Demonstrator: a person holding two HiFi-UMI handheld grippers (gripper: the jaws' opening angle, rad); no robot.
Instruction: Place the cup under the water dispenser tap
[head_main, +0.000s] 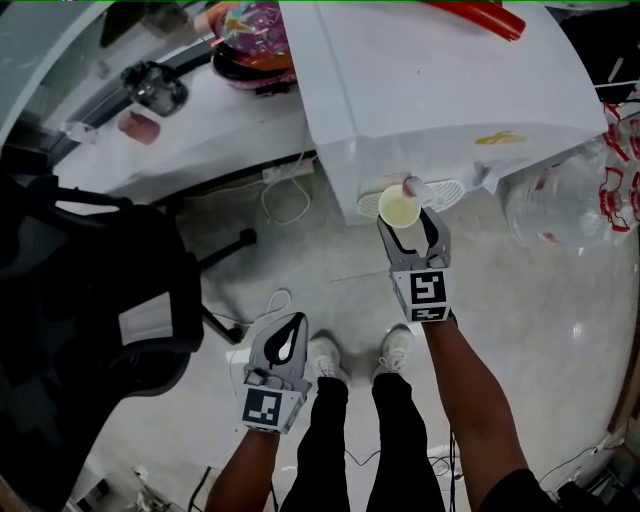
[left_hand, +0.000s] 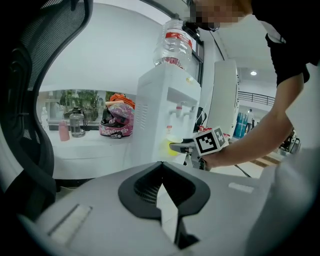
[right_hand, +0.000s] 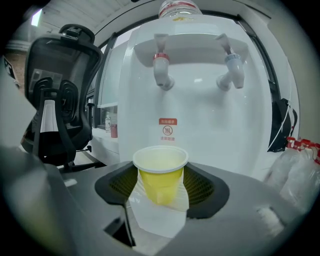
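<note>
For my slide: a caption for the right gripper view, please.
Right gripper holds a yellow cup upright before the dispenser, lower than its red tap.

The cup (right_hand: 160, 175) is showing as thin, smooth yellow plastic, and the water dispenser (right_hand: 200, 115) is looking like smooth white plastic with a soft sheen. The right gripper (head_main: 406, 224) is showing a matt grey plastic shell with ribbed black fingers (right_hand: 117, 186), while the floor (head_main: 540, 300) is gleaming, polished.

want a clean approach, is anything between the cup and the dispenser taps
Nothing visible. The yellow cup sits in the right claw facing the dispenser; only open air separates it from the red tap and blue tap above.
</note>
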